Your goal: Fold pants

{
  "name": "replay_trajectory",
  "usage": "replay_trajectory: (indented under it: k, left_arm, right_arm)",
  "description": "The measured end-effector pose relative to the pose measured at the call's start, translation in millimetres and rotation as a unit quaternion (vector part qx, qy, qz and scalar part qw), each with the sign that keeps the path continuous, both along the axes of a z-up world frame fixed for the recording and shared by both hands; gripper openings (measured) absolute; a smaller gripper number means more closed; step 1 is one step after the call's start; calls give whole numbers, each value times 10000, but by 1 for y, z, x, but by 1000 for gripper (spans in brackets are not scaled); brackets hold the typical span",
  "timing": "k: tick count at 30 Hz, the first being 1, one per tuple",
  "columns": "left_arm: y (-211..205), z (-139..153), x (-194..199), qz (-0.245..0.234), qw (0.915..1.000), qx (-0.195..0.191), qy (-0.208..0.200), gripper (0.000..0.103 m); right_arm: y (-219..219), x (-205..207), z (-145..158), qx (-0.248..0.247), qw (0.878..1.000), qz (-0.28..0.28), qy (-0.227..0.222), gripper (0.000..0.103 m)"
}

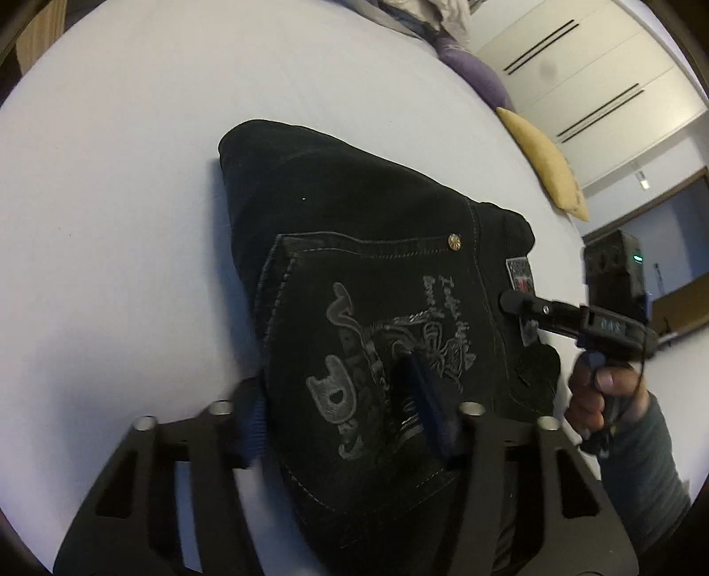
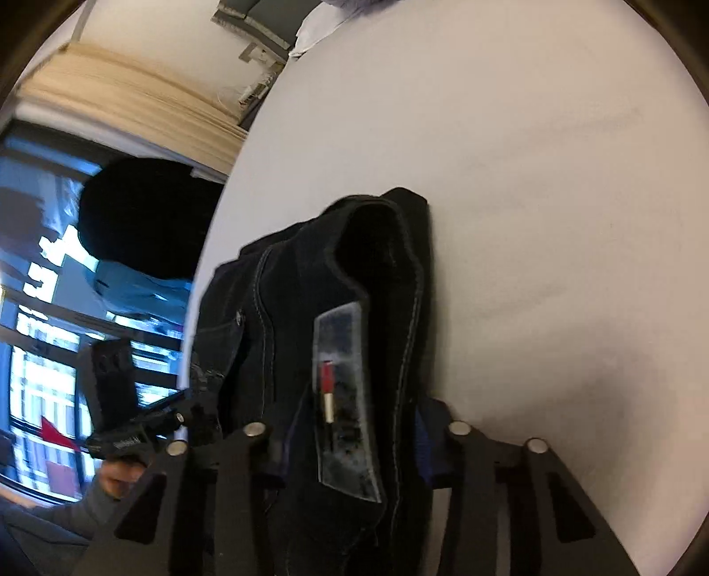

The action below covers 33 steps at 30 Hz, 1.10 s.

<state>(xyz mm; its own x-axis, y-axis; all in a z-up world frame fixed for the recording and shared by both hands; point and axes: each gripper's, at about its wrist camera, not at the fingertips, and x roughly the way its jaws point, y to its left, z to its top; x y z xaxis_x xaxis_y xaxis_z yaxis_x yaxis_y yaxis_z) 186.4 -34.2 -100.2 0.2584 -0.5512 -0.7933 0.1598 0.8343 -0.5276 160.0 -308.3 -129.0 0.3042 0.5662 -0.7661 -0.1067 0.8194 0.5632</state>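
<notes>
The black pants (image 1: 363, 274) lie folded into a thick stack on the white bed (image 1: 111, 199), back pocket with grey embroidery facing up. My left gripper (image 1: 341, 407) is shut on the pocket-side edge of the pants, one blue finger pad (image 1: 425, 394) on top, the other under the cloth. My right gripper (image 1: 523, 305) shows in the left wrist view at the waistband label. In the right wrist view my right gripper (image 2: 350, 447) is shut on the pants (image 2: 310, 283) at the waistband, with the label (image 2: 345, 398) between its fingers.
A purple pillow (image 1: 474, 66) and a tan pillow (image 1: 545, 164) lie at the bed's far edge. Crumpled cloth (image 1: 425, 17) lies beyond them. The person's head (image 2: 142, 217) and a window (image 2: 35, 354) are left of the bed.
</notes>
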Motion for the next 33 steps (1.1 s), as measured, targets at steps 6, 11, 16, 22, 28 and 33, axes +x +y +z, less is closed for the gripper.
replay_trajectory:
  k: [6,11,16,22,28,33]
  left_arm:
    - [-7,17,-2,-3,9997,215,-123,22]
    - [1,39,-1,8,9996,90,-253,19]
    - [20,79,18,145,9971,85,-735,19]
    - [40,103,67,223,9931,347,-1099,19]
    - [65,78,122,316,9929,470,-1046,19]
    - [74,32,156,319,9952,517,-762,20]
  right_arm:
    - [18,-9,34,-835,9953,143,-464,23]
    - [23,-10,68,-946,9916,222,-854,19]
    - [29,10,100,-799,9890,226,-1220,19]
    - [43,72,111,-710,9879,202,-1362,19]
    - [58,130,86,-637,9904,150,-1220,19]
    - [61,162,39,-598,9954,29,-749,20]
